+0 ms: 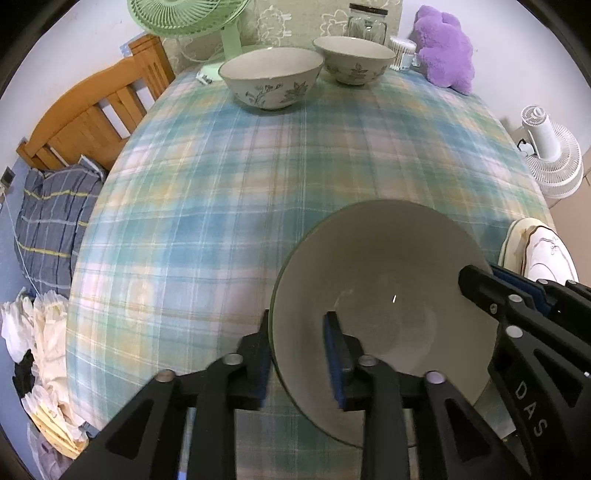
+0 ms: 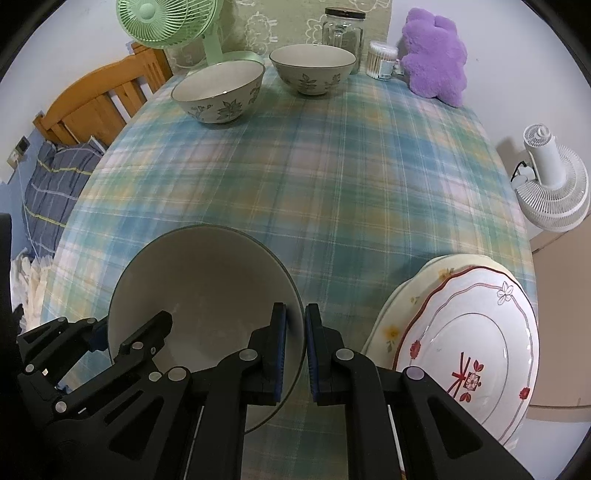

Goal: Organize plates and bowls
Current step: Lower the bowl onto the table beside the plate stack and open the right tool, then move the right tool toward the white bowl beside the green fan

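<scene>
Down near the front edge of the plaid tablecloth (image 1: pixel 229 192) sits the near bowl (image 1: pixel 384 306), wide and cream inside with a thin dark rim, plain and glossy with nothing in it. Both tongs straddle its rim from opposite sides. The left gripper (image 1: pixel 297 354) has one blue-padded finger outside the wall and one well inside; a clear gap shows around the rim, so its jaws stand loose and do not press on it. The right gripper (image 2: pixel 295 350) has its two pads tight on the bowl's opposite rim, pinching it.

Its outer pattern is hidden from both cameras, and the lower rim is cut off behind the black finger arms. Whether the base rests fully on the cloth I cannot tell.

To the right lies a stack of plates (image 2: pixel 469 332), the top one white with a red scalloped border and red flowers, a cream plate with yellow flowers under it; its far side runs past the table edge in view. At the back stand two floral bowls (image 1: pixel 271 79) (image 2: pixel 312 68) close together, apart from the near bowl. Behind them are a green fan (image 2: pixel 170 22), a glass jar (image 2: pixel 341 29), a tub of cotton swabs (image 2: pixel 382 59) and a purple plush toy (image 2: pixel 434 55). A white fan (image 2: pixel 554 177) stands off the table at right, a wooden bed frame (image 1: pixel 92 110) at left
</scene>
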`<act>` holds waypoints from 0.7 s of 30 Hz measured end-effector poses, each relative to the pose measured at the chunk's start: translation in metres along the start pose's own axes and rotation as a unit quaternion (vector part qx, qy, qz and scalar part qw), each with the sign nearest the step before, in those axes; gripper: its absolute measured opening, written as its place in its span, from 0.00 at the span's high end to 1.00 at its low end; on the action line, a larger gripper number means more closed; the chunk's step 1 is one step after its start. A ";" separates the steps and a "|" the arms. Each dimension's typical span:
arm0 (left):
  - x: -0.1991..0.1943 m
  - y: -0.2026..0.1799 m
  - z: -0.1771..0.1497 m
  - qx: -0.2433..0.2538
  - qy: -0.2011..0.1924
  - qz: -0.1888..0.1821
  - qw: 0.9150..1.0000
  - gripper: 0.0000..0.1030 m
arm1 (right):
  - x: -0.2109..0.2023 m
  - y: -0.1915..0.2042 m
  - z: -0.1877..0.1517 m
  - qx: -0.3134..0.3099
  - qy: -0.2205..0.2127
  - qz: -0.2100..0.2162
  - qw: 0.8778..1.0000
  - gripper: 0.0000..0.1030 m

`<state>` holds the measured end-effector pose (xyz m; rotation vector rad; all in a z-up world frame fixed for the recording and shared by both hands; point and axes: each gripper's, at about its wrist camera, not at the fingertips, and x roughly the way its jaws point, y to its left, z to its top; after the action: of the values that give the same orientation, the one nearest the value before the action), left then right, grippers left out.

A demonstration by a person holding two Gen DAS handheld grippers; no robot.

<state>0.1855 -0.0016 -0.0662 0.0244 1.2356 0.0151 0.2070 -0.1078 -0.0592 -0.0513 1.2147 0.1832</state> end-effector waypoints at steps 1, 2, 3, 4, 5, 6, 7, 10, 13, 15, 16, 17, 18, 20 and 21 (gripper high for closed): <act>-0.001 0.000 0.000 0.002 -0.001 0.000 1.000 0.62 | -0.001 0.000 0.000 -0.001 0.000 0.002 1.000 0.87; -0.002 -0.001 0.000 0.004 -0.003 -0.001 1.000 0.59 | -0.001 0.001 0.001 -0.003 -0.001 0.002 1.000 0.86; -0.004 -0.001 0.000 0.006 -0.004 0.001 1.000 0.52 | -0.002 0.001 0.001 -0.005 -0.004 0.001 1.000 0.85; -0.006 -0.002 0.001 0.005 -0.007 0.005 1.000 0.44 | -0.004 0.001 0.001 -0.008 -0.009 -0.003 1.000 0.79; -0.008 -0.002 0.002 0.004 -0.010 0.007 1.000 0.41 | -0.006 0.002 0.002 -0.012 -0.013 -0.006 1.000 0.66; -0.010 -0.001 0.002 0.003 -0.012 0.007 1.000 0.39 | -0.008 0.003 0.003 -0.017 -0.020 -0.008 1.000 0.59; -0.012 -0.001 0.004 0.002 -0.016 0.007 1.000 0.37 | -0.011 0.003 0.003 -0.018 -0.027 -0.007 0.999 0.49; -0.020 0.000 0.007 0.000 -0.024 0.010 1.000 0.32 | -0.020 0.003 0.006 -0.023 -0.045 -0.005 0.999 0.42; -0.030 -0.001 0.012 0.007 -0.039 0.008 0.999 0.31 | -0.026 0.002 0.012 -0.022 -0.048 0.002 0.999 0.38; -0.037 -0.001 0.015 0.009 -0.048 0.010 0.999 0.31 | -0.031 0.002 0.015 -0.024 -0.053 0.007 0.998 0.33; -0.039 0.000 0.017 0.008 -0.051 0.009 0.999 0.30 | -0.033 0.003 0.016 -0.025 -0.055 0.008 0.998 0.33; -0.041 0.001 0.018 0.006 -0.053 0.007 0.999 0.30 | -0.037 0.003 0.018 -0.028 -0.062 0.008 0.998 0.31; -0.043 0.002 0.020 0.004 -0.056 0.005 0.998 0.28 | -0.040 0.003 0.020 -0.031 -0.066 0.008 0.997 0.29; -0.047 0.005 0.024 -0.001 -0.061 0.003 0.998 0.25 | -0.044 0.005 0.023 -0.033 -0.072 0.009 0.997 0.27; -0.049 0.006 0.026 -0.003 -0.062 0.003 0.998 0.22 | -0.047 0.005 0.026 -0.034 -0.075 0.010 0.997 0.26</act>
<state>0.1944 0.0029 -0.0115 0.0231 1.1106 0.0228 0.2145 -0.1050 -0.0063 -0.0834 1.0592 0.2416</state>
